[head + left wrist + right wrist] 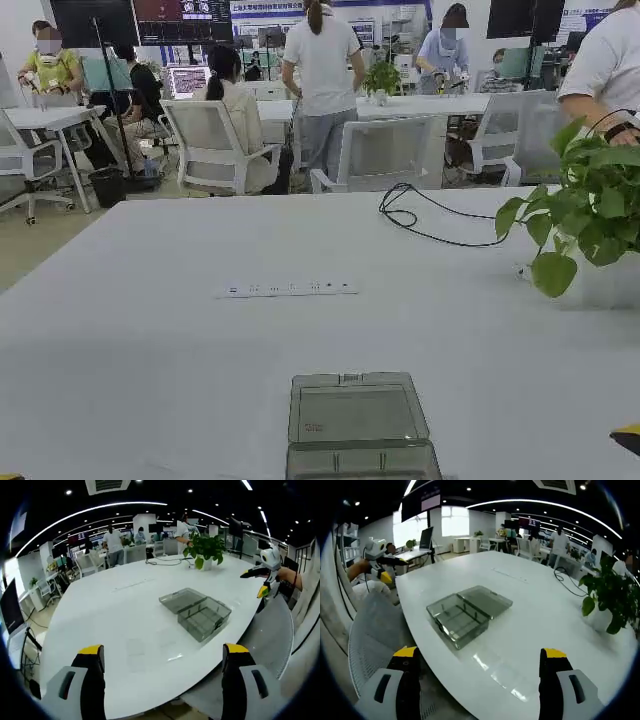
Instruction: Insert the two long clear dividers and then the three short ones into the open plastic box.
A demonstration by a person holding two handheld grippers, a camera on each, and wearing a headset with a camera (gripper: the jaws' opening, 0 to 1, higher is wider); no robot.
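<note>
The open clear plastic box (362, 460) lies at the table's near edge with its lid (357, 408) folded back flat. It also lies ahead of my left gripper (163, 651), to the right (204, 617). A few faint clear flat pieces (135, 652) rest on the table between that gripper and the box. My left gripper is open with nothing in it. My right gripper (479, 653) is open too, with nothing between its jaws, and the box (459, 616) sits ahead of it. Thin lines cross the box's inside; I cannot tell if they are dividers. Each gripper faces the other, right (256, 582) and left (390, 569).
A white power strip (287, 289) lies mid-table. A potted plant (585, 210) stands at the right with a black cable (430, 220) behind it. A mesh chair back (375, 630) stands at the table's near edge. People and chairs fill the room beyond.
</note>
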